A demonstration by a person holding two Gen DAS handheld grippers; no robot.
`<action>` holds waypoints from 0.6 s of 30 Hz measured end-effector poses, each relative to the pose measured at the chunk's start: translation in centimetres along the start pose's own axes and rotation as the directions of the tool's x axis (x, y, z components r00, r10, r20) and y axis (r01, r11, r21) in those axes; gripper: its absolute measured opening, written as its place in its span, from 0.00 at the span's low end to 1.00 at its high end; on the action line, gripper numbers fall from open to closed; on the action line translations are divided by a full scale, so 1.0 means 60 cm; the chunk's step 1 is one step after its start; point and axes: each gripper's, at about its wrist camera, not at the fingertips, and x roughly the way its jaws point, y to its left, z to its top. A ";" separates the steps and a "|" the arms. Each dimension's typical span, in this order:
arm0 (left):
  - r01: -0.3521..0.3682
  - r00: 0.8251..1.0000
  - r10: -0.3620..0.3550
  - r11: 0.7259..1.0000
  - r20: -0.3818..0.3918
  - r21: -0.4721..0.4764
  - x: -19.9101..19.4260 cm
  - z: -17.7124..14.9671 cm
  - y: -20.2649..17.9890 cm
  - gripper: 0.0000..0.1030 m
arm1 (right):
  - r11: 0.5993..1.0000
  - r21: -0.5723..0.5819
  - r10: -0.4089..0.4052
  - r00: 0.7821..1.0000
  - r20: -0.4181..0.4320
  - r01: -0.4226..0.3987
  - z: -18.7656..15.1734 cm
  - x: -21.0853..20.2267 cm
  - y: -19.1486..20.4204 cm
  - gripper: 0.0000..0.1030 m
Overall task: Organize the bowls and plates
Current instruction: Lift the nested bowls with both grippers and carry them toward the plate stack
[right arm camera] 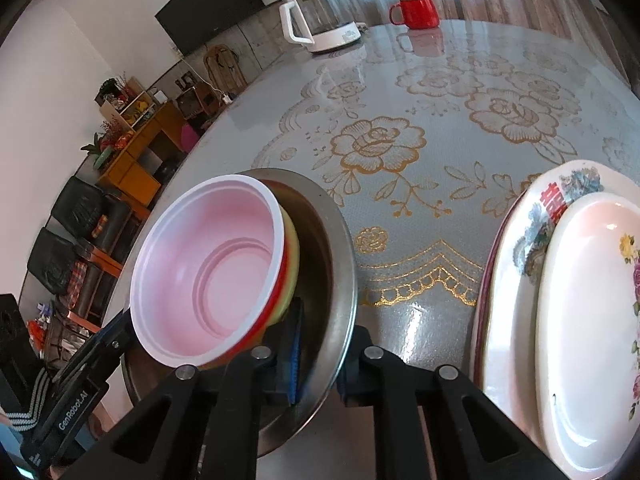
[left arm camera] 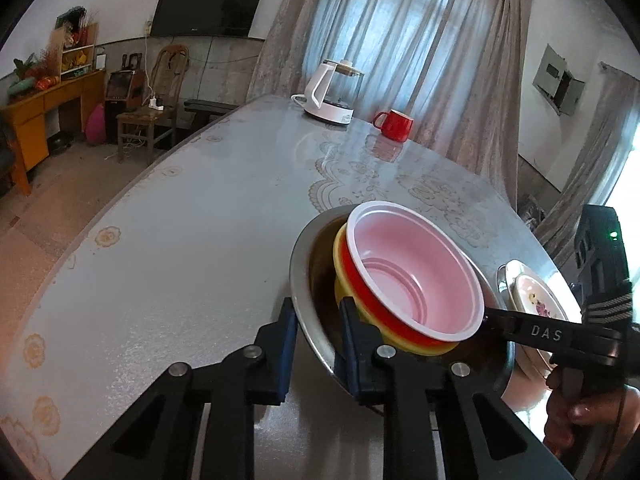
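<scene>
Got both tools pinching the steel bowl (left arm camera: 310,264) rim: left tool (left arm camera: 316,344) on its near-left edge, right tool (right arm camera: 320,364) opposite. The plates (right arm camera: 560,320) sit just right of that bowl.

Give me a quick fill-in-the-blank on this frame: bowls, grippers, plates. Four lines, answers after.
1. The pink-lined bowl sits nested in a ____ bowl, inside the steel bowl.
2. Both the left gripper and the right gripper are clamped on the rim of the ____ bowl.
3. The floral plates lie stacked on the ____ gripper's side of the steel bowl.
4. The mug beside the kettle is ____.

Answers: yellow; steel; right; red
</scene>
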 end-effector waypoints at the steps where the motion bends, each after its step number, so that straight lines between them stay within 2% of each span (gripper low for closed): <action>1: 0.001 1.000 -0.001 1.000 0.000 -0.003 0.000 -0.001 0.000 0.19 | 1.000 -0.008 -0.001 1.000 0.005 0.001 -0.001 -0.001 0.002 0.13; 6: 0.016 1.000 -0.016 1.000 0.006 -0.022 -0.003 -0.008 0.001 0.19 | 0.998 -0.061 -0.030 0.999 0.042 0.033 -0.005 -0.012 0.015 0.13; 18: 0.033 0.997 -0.034 0.999 0.065 0.022 -0.040 0.012 -0.039 0.19 | 0.998 -0.056 -0.025 0.993 0.119 0.032 -0.009 -0.069 0.014 0.13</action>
